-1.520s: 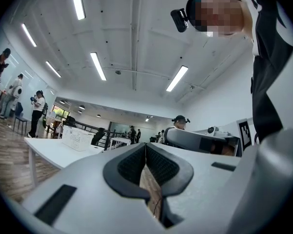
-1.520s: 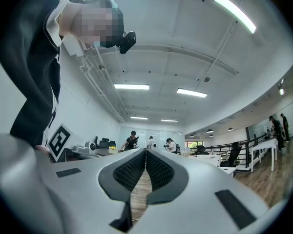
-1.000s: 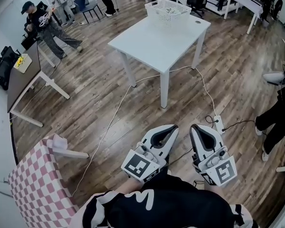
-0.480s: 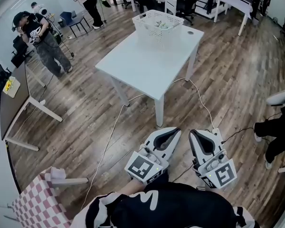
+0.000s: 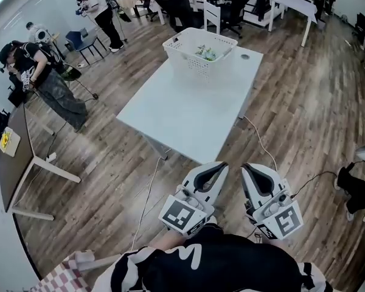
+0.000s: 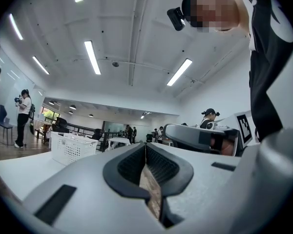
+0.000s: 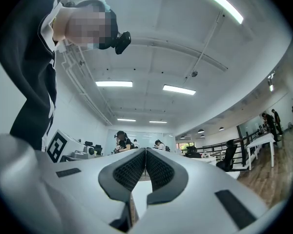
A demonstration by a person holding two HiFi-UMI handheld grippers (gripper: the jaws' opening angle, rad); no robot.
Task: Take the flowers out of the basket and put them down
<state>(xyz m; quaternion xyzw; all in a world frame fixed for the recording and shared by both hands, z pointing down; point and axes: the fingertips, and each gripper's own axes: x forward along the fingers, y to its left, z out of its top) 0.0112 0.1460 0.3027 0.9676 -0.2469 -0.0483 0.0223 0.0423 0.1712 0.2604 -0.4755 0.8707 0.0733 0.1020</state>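
Flowers (image 5: 205, 53) lie inside the white basket (image 5: 191, 67), a small green and pale cluster near its right side, in the upper middle of the head view. The basket stands at the far end of the white desk (image 5: 182, 114), close to the far edge.

The left claw (image 5: 221, 165) and right claw (image 5: 246, 166) sit side by side at the lower middle of the frame, just short of the desk's near corner and well apart from the basket. In the left gripper view the pads meet along one line with nothing between them. The right gripper view shows the same: closed and empty.

The step in hand looks like the approach. To do it well:

- Get round to the basket end of the desk, minding the cable (image 5: 149, 193) on the floor at the lower left of the desk.
- Spread one claw before it crosses the rim.
- Come down from above and take the stems rather than the blooms.
- Hold the rim with the other claw, since the mesh basket looks light and may slide or lift.
- Raise the flowers clear of the rim, then lay them on the bare desk.
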